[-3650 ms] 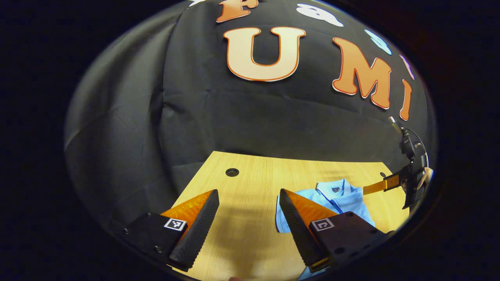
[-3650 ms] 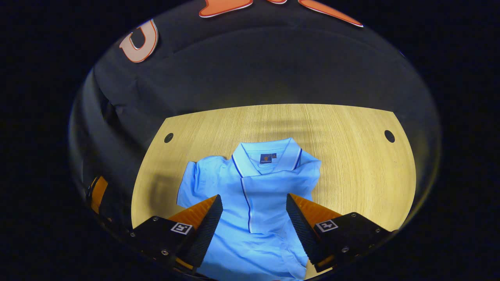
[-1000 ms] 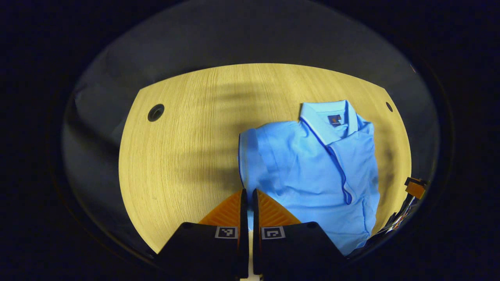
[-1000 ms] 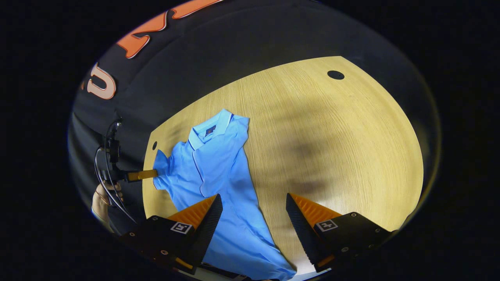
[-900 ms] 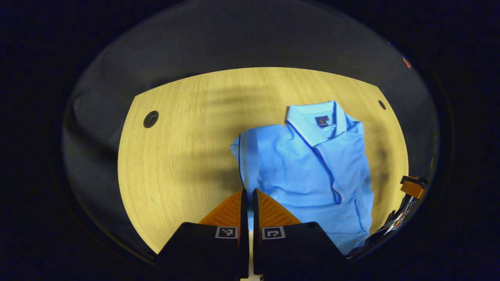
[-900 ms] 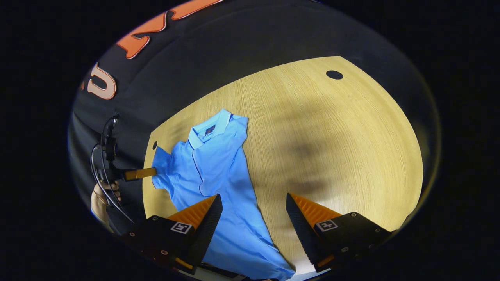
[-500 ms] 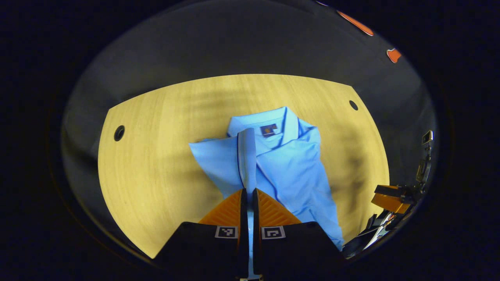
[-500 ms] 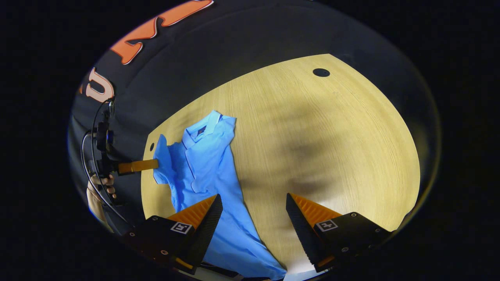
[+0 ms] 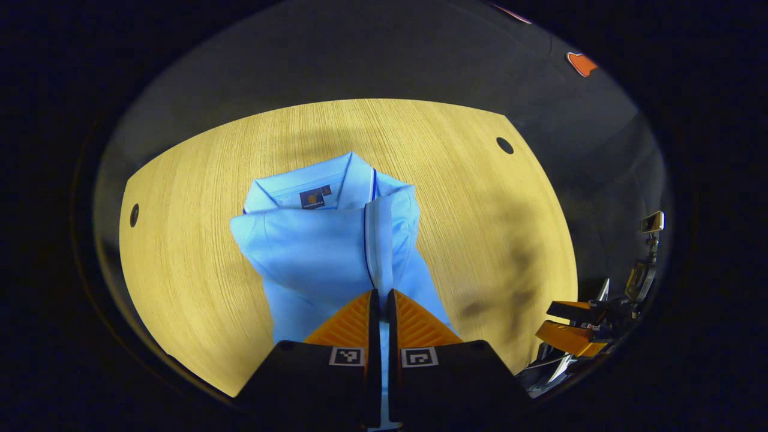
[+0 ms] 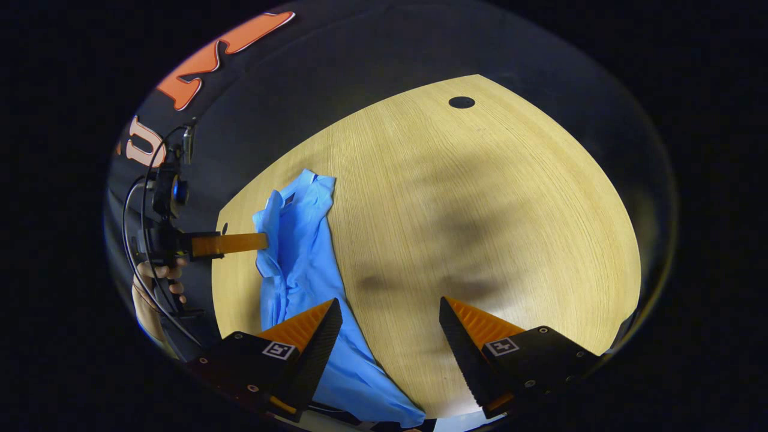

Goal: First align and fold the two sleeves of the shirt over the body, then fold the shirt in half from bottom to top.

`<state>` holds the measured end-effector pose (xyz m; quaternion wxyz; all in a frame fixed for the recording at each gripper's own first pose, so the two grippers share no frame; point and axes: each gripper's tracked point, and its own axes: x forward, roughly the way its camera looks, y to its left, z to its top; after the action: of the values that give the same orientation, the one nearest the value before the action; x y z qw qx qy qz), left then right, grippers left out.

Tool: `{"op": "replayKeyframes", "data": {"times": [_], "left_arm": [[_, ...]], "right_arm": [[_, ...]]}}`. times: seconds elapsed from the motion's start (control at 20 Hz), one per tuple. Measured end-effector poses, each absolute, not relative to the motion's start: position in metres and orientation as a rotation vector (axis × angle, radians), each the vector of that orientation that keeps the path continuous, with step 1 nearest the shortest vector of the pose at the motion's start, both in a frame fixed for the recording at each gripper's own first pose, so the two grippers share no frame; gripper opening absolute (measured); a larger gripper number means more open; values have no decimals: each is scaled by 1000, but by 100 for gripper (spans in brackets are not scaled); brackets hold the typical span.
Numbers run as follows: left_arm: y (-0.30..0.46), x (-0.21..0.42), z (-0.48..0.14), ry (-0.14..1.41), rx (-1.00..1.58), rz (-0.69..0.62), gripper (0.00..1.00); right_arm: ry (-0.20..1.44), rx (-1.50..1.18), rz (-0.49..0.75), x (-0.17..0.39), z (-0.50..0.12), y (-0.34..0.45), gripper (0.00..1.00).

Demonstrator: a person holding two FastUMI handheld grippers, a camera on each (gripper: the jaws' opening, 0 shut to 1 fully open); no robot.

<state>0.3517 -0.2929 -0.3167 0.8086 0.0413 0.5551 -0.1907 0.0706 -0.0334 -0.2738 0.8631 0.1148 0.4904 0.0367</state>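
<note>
At the centre of the left gripper view, a light blue polo shirt (image 9: 327,252) lay on the pale wooden surface (image 9: 198,288), its collar (image 9: 312,186) toward the top of the frame with a small dark label inside the neck. The left hand-held gripper (image 9: 380,300) sat at the bottom centre, its two fingers pressed together on a sleeve (image 9: 379,240) of the shirt, whose dark-piped edge ran up from the fingertips over the shirt's body. Two round holes marked the surface, one at the left edge (image 9: 133,215) and one at the upper right (image 9: 504,145). At the lower right edge of that view, the right hand-held gripper (image 9: 570,327) appeared with its fingers apart.

In the right gripper view, the polo shirt (image 10: 303,264) lay at the left side of the surface (image 10: 480,228), seen edge-on and running down toward the lower centre. The right hand-held gripper (image 10: 390,324) sat at the bottom with its fingers spread wide over bare wood, touching nothing. At the left of the frame, the left hand-held gripper (image 10: 261,242) reached the shirt's raised fabric, held by a hand (image 10: 159,288) amid cables.
</note>
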Motion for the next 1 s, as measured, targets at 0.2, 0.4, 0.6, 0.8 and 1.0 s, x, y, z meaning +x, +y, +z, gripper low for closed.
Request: {"op": "replayKeyframes", "data": {"times": [0.2, 0.4, 0.6, 0.8, 1.0], "left_arm": [[-311, 344, -321, 1173, -23, -435, 60], [-296, 334, -305, 1107, -10, -416, 100], [-260, 306, -285, 1037, 31, -408, 100], [-208, 260, -278, 1003, 48, -371, 100], [-165, 198, -290, 1026, 59, -351, 100]], "right_arm": [[1045, 229, 77, 65, -278, -36, 99], [1055, 183, 88, 56, -282, -28, 98], [1042, 72, 101, 35, -286, -14, 99], [1064, -13, 107, 0, -301, 2, 99], [1105, -78, 95, -45, -319, 9, 99]]}}
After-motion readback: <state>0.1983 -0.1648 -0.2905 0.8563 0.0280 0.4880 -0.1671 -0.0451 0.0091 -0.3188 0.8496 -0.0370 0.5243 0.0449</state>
